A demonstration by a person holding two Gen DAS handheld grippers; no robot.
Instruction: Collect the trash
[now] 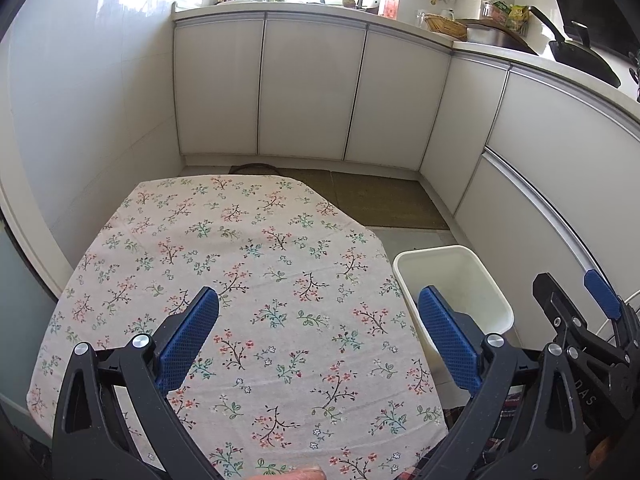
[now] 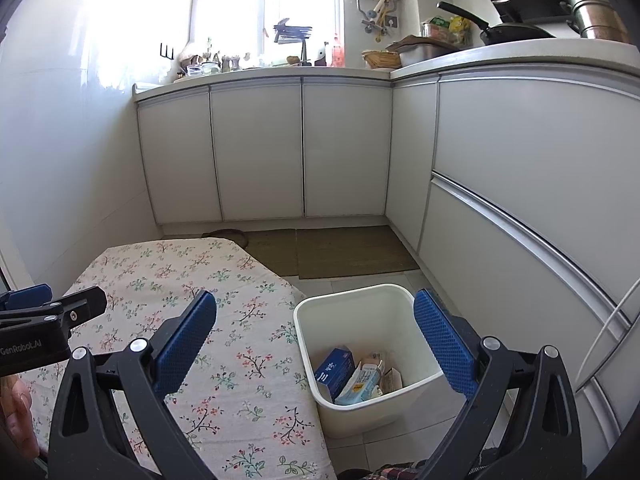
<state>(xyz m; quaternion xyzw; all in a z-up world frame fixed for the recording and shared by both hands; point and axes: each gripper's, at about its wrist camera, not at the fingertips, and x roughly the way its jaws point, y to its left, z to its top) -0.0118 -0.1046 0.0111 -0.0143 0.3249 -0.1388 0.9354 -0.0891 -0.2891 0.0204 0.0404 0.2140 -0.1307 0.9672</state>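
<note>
Trash (image 2: 356, 376) lies binned beneath open right claw (image 2: 316, 320).

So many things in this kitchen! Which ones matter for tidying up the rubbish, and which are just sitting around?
Part of the job:
white bin
blue box and packets inside it
left gripper, open
right gripper, open

Just lying about:
flowered tablecloth
floor mats
frying pan
basket

White rectangular bin (image 2: 362, 364) upright on floor beside the table — holds blue carton (image 2: 334, 370), pale packets (image 2: 366, 382), tilted.
</note>
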